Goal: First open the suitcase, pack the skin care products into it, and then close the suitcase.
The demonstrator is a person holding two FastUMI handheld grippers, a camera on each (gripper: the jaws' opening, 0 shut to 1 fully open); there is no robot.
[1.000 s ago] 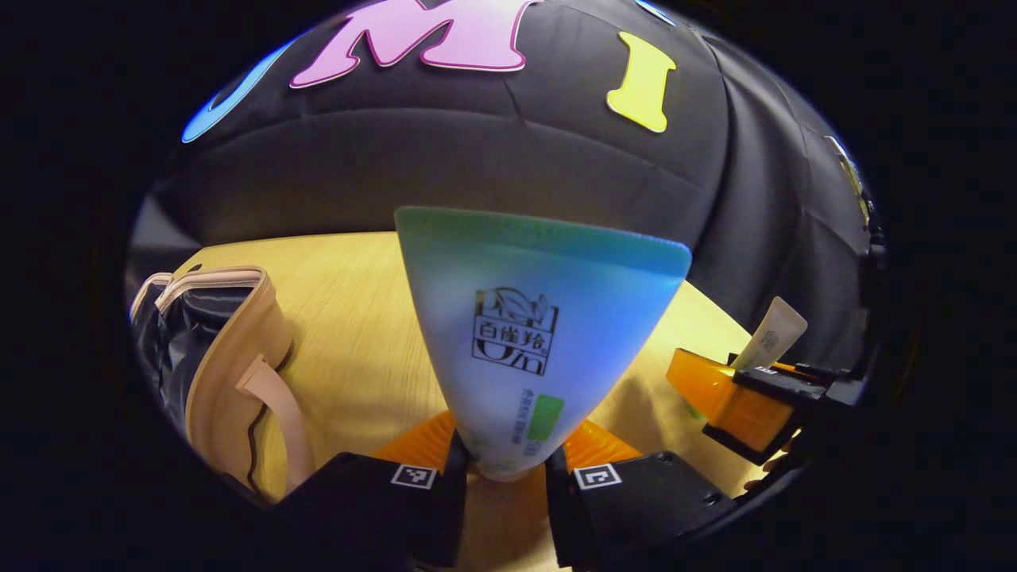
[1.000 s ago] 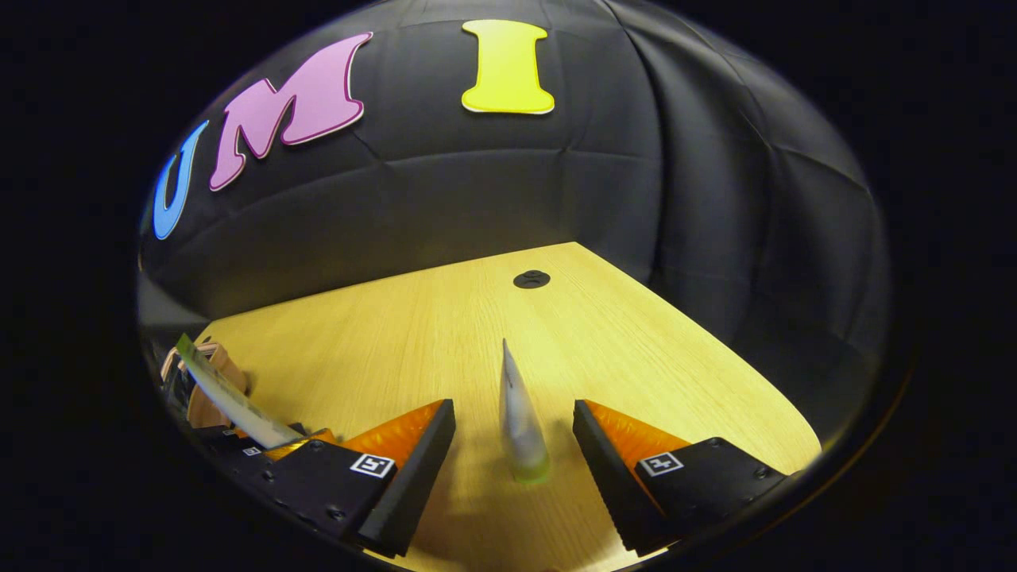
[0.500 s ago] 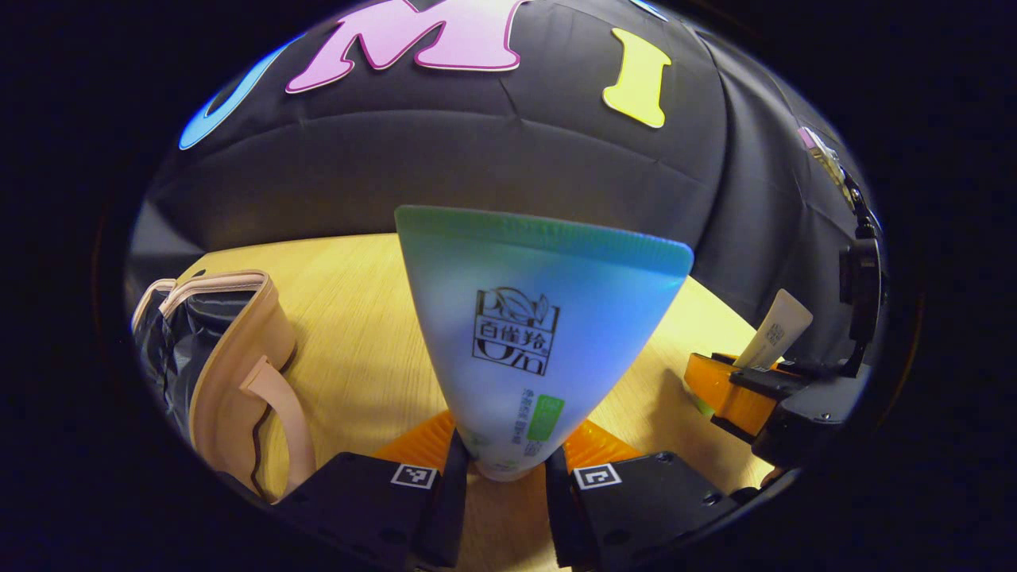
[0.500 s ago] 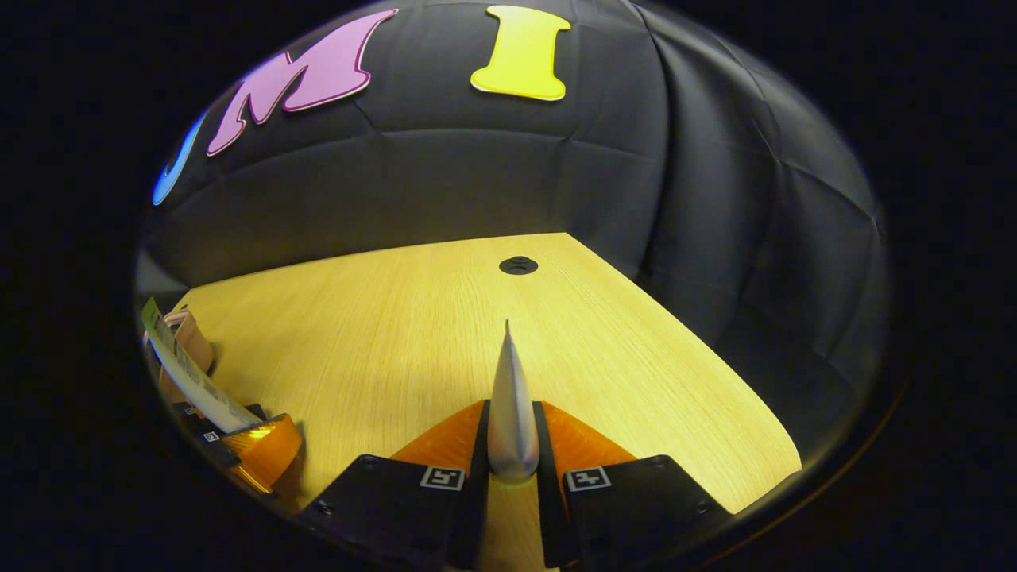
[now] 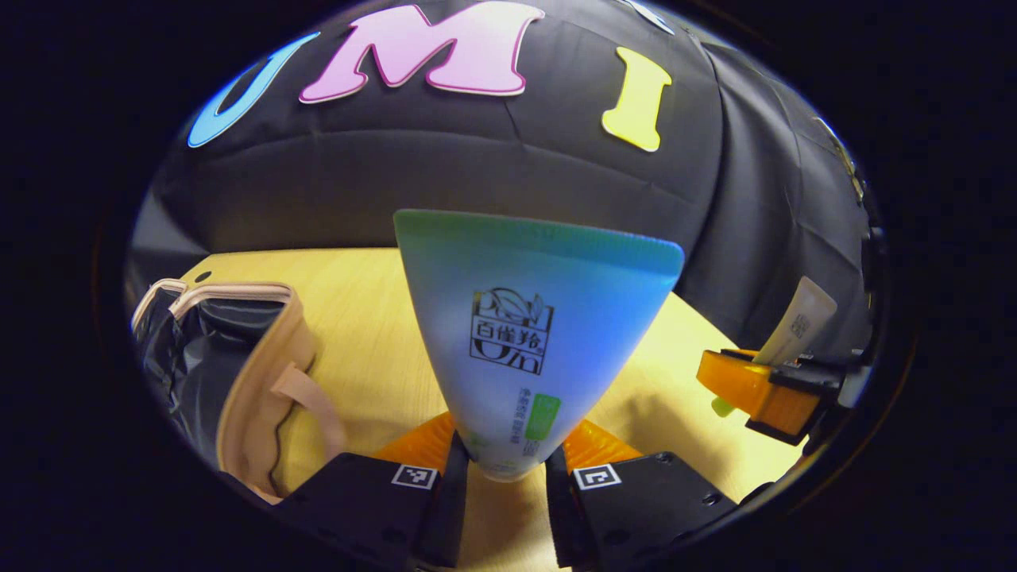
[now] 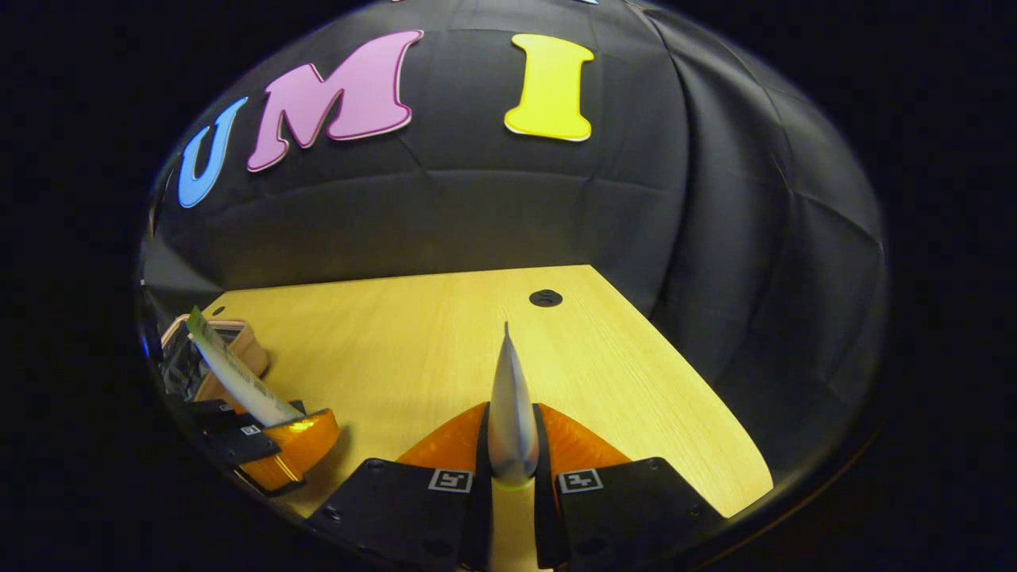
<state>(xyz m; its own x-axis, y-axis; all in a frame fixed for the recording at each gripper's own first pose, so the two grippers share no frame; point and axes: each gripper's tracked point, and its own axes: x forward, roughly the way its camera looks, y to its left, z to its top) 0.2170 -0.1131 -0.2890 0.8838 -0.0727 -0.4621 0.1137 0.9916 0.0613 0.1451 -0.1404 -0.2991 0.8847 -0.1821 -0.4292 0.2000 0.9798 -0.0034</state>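
Note:
In the left gripper view my left gripper [image 5: 500, 477] is shut on a wide blue-green tube [image 5: 528, 334] that stands upright with its crimped end up. The beige suitcase [image 5: 254, 373] lies open at the left, its dark lining showing. At the right of that view the right gripper [image 5: 763, 393] holds a slim white tube [image 5: 798, 330]. In the right gripper view my right gripper [image 6: 508, 477] is shut on the slim white tube [image 6: 508, 405], seen edge-on and lifted above the table. The left gripper [image 6: 270, 445] with its tube [image 6: 234, 377] appears at the far left, in front of the suitcase [image 6: 238, 349].
The light wooden table [image 6: 445, 342] runs back to the black cloth wall. A round black cable hole [image 6: 546, 298] sits near the table's far right corner.
The right gripper was open around the standing white tube a second ago; it has shut on the tube and lifted it. The left gripper still holds its tube, the suitcase now slightly nearer.

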